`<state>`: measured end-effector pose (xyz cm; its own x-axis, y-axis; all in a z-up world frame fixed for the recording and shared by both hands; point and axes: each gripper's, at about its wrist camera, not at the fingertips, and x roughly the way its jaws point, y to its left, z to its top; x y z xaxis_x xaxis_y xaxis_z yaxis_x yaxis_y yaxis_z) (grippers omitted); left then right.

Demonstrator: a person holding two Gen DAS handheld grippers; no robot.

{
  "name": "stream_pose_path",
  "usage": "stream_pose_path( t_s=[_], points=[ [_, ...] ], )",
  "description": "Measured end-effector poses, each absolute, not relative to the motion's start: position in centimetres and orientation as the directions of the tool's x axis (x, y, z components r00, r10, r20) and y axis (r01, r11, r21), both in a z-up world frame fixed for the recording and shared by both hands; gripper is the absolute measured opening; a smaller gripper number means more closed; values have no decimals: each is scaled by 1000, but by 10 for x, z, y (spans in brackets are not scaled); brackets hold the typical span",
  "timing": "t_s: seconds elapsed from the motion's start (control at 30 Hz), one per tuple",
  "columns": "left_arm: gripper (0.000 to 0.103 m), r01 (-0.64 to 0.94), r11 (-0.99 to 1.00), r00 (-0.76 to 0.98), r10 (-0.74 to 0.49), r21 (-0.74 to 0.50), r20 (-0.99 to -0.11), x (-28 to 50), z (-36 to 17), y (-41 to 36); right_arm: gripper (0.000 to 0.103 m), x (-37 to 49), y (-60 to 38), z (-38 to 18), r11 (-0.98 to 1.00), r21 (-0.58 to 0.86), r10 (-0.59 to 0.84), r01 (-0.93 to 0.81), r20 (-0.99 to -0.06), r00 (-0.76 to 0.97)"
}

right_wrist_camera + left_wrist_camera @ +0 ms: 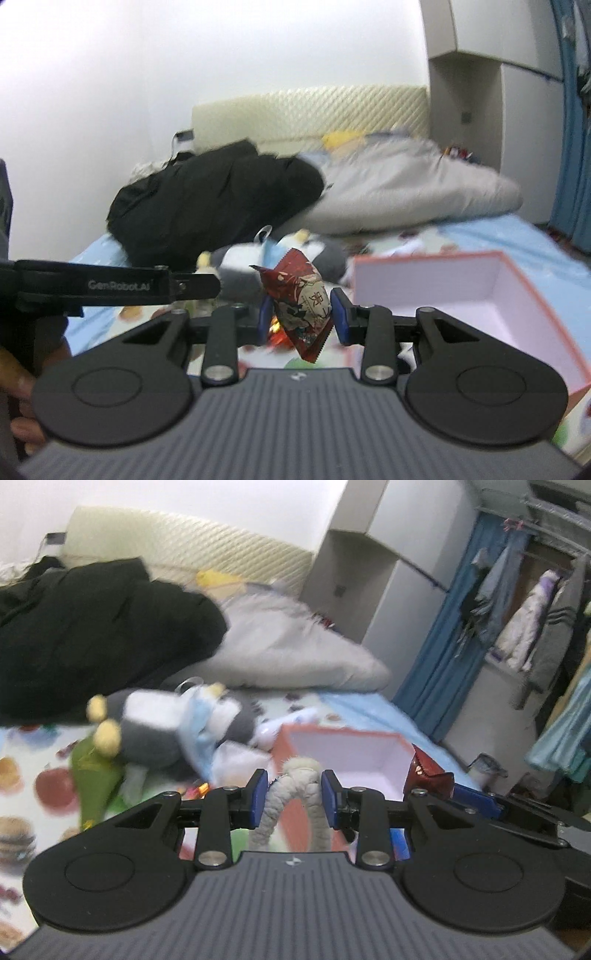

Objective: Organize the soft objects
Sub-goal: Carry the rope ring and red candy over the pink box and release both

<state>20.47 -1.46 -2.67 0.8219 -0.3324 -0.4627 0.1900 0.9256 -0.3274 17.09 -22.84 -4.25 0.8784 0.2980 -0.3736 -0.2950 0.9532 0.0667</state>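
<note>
My left gripper (294,798) is shut on a loop of thick white rope (291,794) and holds it in front of an open pink box (343,753) with a white inside. My right gripper (301,316) is shut on a red printed snack packet (301,306), held above the bed left of the same box (480,295). That packet and the right gripper's fingers also show at the right in the left wrist view (428,775). A grey and white plush penguin (177,723) lies on the bed behind, beside a green soft piece (92,775).
A black jacket (92,627) and a grey pillow (295,646) lie at the bed's head by a cream headboard (184,539). A fruit-print sheet (37,786) covers the bed. Clothes hang on a rack (535,609) at the right by a blue curtain (443,646).
</note>
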Motion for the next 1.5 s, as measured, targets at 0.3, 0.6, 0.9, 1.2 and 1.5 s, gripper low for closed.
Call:
stream_pose_path(
  t_s=[0.3, 0.6, 0.9, 1.2, 1.5],
  points=[
    [37, 319, 894, 792, -434, -314, -430, 244, 0, -81, 37, 186, -286, -20, 978, 52, 208, -203, -352, 913],
    [37, 366, 854, 653, -519, -370, -551, 324, -40, -147, 37, 239, -359, -54, 990, 105, 132, -92, -490, 861],
    [37, 371, 868, 521, -489, -331, -699, 404, -96, -200, 37, 299, -403, -106, 991, 136, 82, 11, -657, 749],
    [37, 383, 885, 449, -429, -265, -784, 431, -139, -224, 39, 317, -419, -153, 988, 149, 91, 30, -737, 670],
    [52, 370, 896, 452, -405, -246, -794, 433, -155, -213, 72, 318, -420, -158, 981, 191, 108, 47, -725, 680]
  ],
)
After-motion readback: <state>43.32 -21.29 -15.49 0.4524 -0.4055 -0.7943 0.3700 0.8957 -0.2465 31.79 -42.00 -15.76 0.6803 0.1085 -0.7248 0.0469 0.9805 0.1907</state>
